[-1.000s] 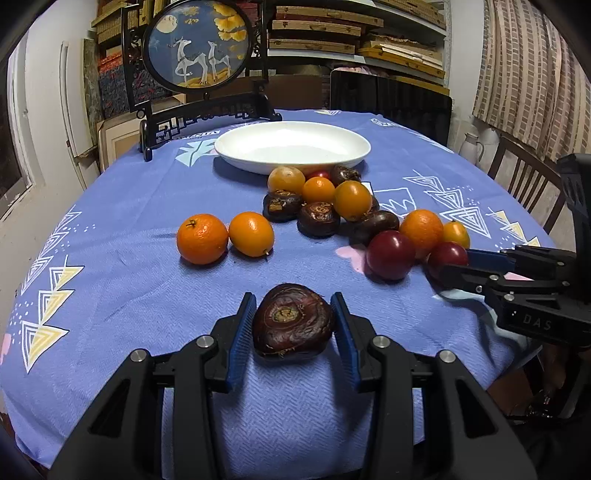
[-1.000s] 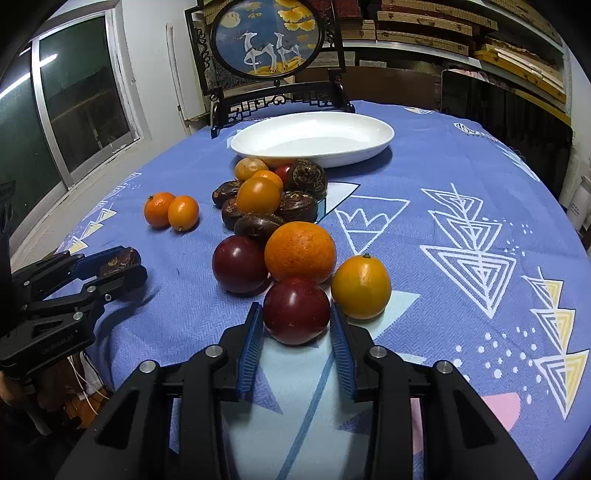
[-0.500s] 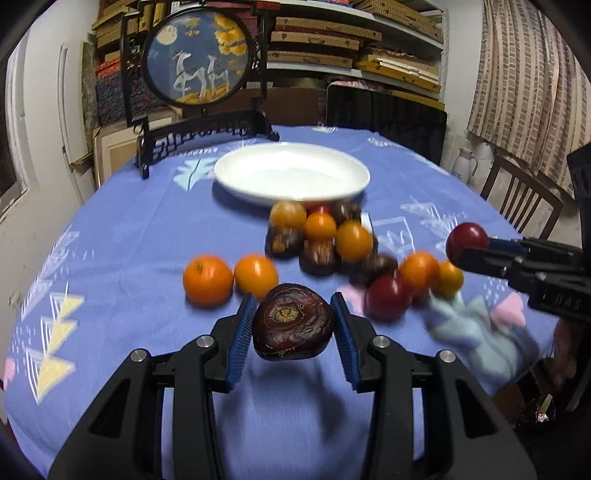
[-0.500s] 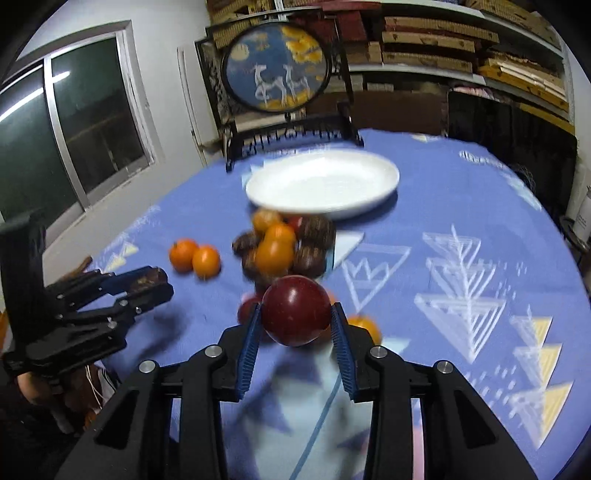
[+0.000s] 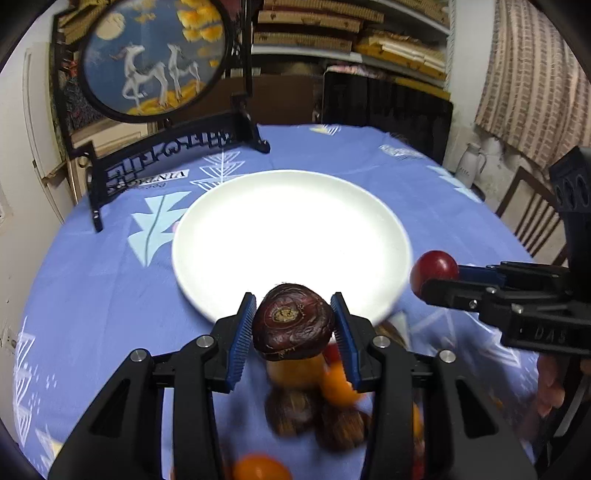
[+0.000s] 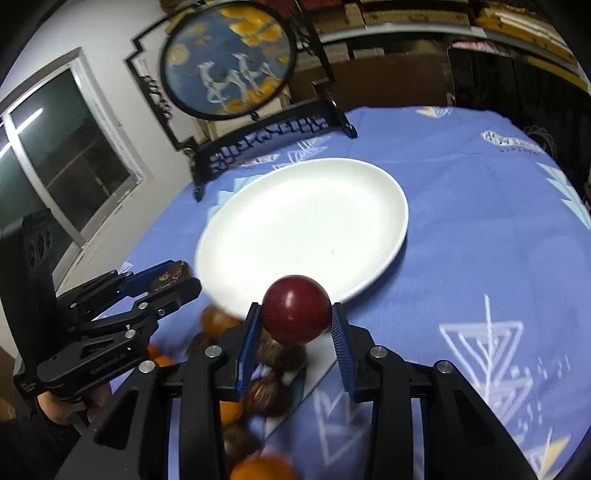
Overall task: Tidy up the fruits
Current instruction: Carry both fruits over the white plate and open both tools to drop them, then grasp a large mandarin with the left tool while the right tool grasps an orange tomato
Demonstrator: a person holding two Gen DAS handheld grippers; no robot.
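Holding fruit above white plate (image 5: 229, 236) (bare) — both hand-held grippers.

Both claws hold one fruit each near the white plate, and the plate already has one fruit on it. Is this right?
One detail is wrong: the white plate holds no fruit, as the right wrist view shows. The left claw does hold a dark wrinkled fruit, and the right claw a red fruit, near it.

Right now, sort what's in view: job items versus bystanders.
Job: dark wrinkled fruit in left gripper; red fruit in right gripper; white plate; loose fruits.
Bystanders: round deer screen, shelves, chair, white jug.
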